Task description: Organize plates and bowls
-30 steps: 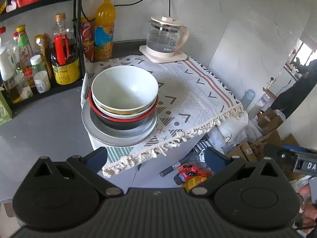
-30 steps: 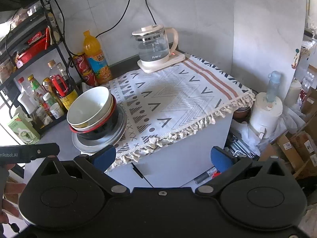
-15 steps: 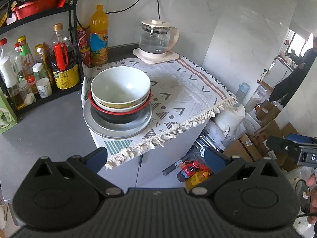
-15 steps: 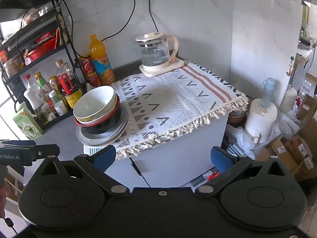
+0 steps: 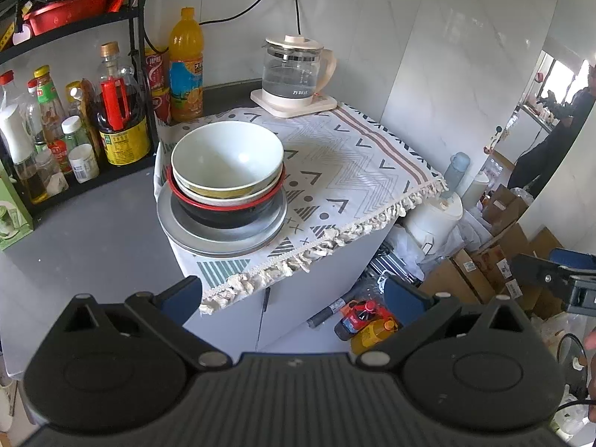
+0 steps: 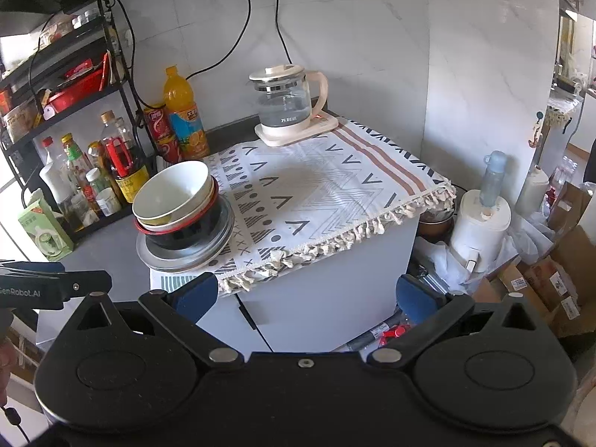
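Bowls (image 5: 227, 171) sit nested in a stack on a gray plate (image 5: 223, 238) at the near left corner of a patterned, fringed tablecloth (image 5: 346, 171) covering a white cabinet (image 6: 327, 298); the top bowl is pale inside, with a red-rimmed black one lowest. Both tools hang in the air well short of the stack: the left gripper (image 5: 294, 294) has its blue-padded fingers spread wide and empty, and the right gripper (image 6: 305, 294) is likewise spread wide, holding nothing. A glass kettle (image 6: 287, 106) with a cream lid and handle stands on its base at the cloth's far edge, Chinese characters printed on the glass too small to read. An orange drink bottle (image 5: 185, 67) and red cans (image 5: 156, 74) stand by the wall beside a black rack (image 5: 139, 56) of sauce bottles. "GenRobot.AI" is lettered on the left tool's side in the right wrist view.
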`<action>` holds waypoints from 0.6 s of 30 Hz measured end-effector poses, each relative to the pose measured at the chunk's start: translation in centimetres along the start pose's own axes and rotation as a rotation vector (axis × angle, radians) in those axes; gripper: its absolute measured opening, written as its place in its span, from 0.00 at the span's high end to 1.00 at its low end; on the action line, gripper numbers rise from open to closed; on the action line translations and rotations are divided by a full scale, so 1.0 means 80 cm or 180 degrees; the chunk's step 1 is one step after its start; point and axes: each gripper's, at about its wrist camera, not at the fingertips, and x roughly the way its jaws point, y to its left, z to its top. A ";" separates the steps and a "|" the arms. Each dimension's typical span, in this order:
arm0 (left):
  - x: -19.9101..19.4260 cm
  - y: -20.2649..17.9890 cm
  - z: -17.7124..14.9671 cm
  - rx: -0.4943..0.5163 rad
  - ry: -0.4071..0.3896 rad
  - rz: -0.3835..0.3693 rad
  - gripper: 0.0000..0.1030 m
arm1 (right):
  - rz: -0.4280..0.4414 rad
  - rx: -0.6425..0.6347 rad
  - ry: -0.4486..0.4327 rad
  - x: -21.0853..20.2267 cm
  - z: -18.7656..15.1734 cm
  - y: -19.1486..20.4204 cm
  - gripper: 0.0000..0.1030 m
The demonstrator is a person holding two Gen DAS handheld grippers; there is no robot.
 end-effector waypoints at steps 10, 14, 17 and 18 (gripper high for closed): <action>0.003 0.015 0.004 -0.0052 -0.0010 0.0027 0.00 | 0.0039 -0.0042 0.0018 0.009 0.007 0.016 0.00; 0.005 0.018 0.006 -0.0061 -0.0022 0.0042 0.00 | 0.0030 -0.0045 0.0021 0.011 0.009 0.017 0.00; 0.006 0.018 0.007 -0.0061 -0.0019 0.0041 0.00 | 0.0015 -0.0041 0.0029 0.012 0.010 0.016 0.00; 0.007 0.018 0.008 -0.0057 -0.0019 0.0039 0.00 | 0.0013 -0.0041 0.0034 0.013 0.010 0.015 0.00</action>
